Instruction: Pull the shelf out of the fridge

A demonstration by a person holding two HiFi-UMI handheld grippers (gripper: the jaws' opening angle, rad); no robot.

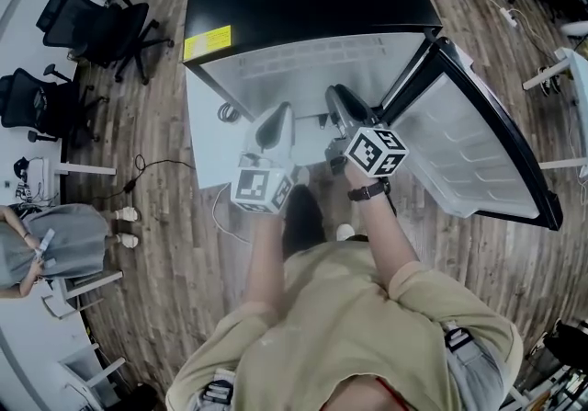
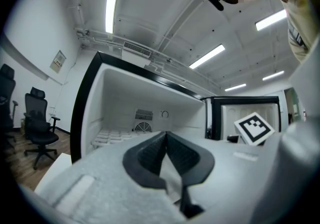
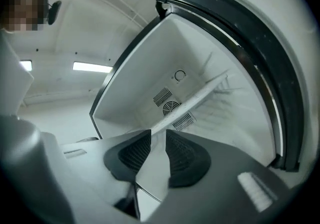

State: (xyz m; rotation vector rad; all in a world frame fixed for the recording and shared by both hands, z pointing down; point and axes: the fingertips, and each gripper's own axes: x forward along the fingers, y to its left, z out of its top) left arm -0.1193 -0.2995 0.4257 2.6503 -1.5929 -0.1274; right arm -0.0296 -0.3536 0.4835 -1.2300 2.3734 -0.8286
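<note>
The right gripper [image 3: 157,137] is holding its jaws slightly apart around the front edge of the shelf [image 3: 200,95], while the jaws of the left gripper [image 2: 165,135] are meeting at the tips. The shelf, a thin pale slab, is slanting back into the open fridge [image 3: 145,67].

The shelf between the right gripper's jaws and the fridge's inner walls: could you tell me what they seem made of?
Shelf: likely a thin glass or clear plastic pane with a white edge strip; flat, pale, smooth. Inner walls: matte white moulded plastic, judging by formed ribs and vents.
</note>
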